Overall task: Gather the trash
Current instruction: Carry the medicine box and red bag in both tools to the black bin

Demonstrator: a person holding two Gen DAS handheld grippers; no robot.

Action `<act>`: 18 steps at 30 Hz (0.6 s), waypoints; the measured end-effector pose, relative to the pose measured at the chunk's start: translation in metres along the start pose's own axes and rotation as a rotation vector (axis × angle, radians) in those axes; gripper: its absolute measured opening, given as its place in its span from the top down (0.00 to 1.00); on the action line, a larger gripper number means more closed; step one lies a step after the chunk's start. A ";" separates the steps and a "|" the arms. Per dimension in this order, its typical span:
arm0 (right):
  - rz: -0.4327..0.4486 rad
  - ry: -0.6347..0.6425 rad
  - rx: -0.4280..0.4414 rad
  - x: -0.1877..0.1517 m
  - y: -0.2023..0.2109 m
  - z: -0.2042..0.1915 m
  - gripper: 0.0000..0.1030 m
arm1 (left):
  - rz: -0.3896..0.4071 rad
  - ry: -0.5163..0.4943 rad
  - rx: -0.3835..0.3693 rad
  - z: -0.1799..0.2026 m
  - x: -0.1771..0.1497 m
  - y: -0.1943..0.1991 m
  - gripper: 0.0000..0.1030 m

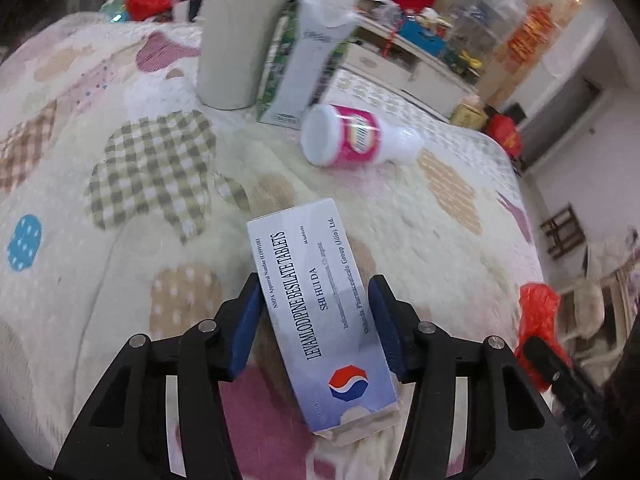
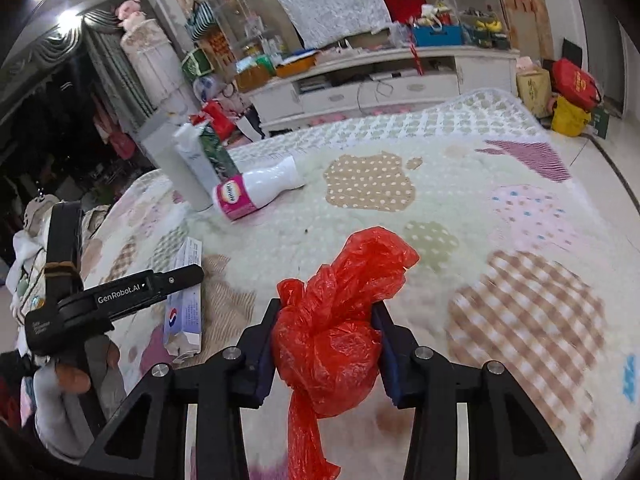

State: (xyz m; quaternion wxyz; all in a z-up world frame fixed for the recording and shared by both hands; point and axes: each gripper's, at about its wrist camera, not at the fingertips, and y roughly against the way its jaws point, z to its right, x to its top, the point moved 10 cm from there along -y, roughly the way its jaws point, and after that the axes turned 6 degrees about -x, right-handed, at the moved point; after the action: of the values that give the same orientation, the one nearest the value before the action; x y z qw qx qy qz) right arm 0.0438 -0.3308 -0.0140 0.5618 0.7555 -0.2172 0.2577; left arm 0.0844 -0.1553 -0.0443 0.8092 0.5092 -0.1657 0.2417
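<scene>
Left wrist: tablet box (image 1: 324,312) between jaws, open blanket (image 1: 120,280) around.

Left gripper (image 1: 316,316): both blue pads flank the tablet box (image 1: 320,316); the left pad looks to touch its long side, but contact at the right pad cannot be told.
Tablet box: white-blue carton printed "LEVAMLODIPINE BESILATE TABLETS", lying flat on the quilt (image 1: 100,272), near end crumpled and open.
Bottle (image 1: 356,136): white with a pink label, on its side beyond the box, base toward the camera.
Cylinder (image 1: 240,32): pale, upright, near the quilt's far edge.
Tube (image 1: 310,52): white, leaning against a green carton (image 1: 276,92) just beside the cylinder.
Red bag (image 1: 538,332): crumpled plastic at the quilt's right edge.
</scene>
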 end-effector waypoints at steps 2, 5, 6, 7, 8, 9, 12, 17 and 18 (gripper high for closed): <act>0.013 0.011 -0.008 -0.011 0.018 0.006 0.60 | -0.007 -0.051 -0.016 0.013 -0.014 0.009 0.50; 0.020 0.016 -0.025 -0.030 0.038 0.014 0.60 | -0.033 -0.108 -0.056 0.038 -0.039 0.021 0.50; 0.027 0.015 -0.033 -0.037 0.045 0.018 0.60 | -0.037 -0.126 -0.066 0.046 -0.045 0.023 0.50; 0.033 0.013 -0.044 -0.043 0.051 0.021 0.60 | -0.043 -0.149 -0.075 0.056 -0.052 0.026 0.50; 0.035 0.010 -0.052 -0.048 0.055 0.024 0.60 | -0.050 -0.171 -0.082 0.065 -0.059 0.028 0.50; 0.037 0.002 -0.060 -0.054 0.061 0.029 0.60 | -0.057 -0.195 -0.095 0.077 -0.066 0.030 0.50; 0.047 -0.022 -0.077 -0.069 0.077 0.041 0.60 | -0.069 -0.255 -0.123 0.109 -0.085 0.034 0.51; 0.061 -0.068 -0.124 -0.087 0.105 0.070 0.60 | -0.078 -0.328 -0.156 0.154 -0.109 0.036 0.51; 0.064 -0.082 -0.130 -0.090 0.111 0.077 0.60 | -0.081 -0.337 -0.161 0.160 -0.113 0.036 0.51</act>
State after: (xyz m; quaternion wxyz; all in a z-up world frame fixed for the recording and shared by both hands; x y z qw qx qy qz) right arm -0.0830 -0.4316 -0.0078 0.5916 0.7201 -0.2805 0.2298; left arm -0.0325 -0.3116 -0.0075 0.8173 0.4823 -0.2970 0.1061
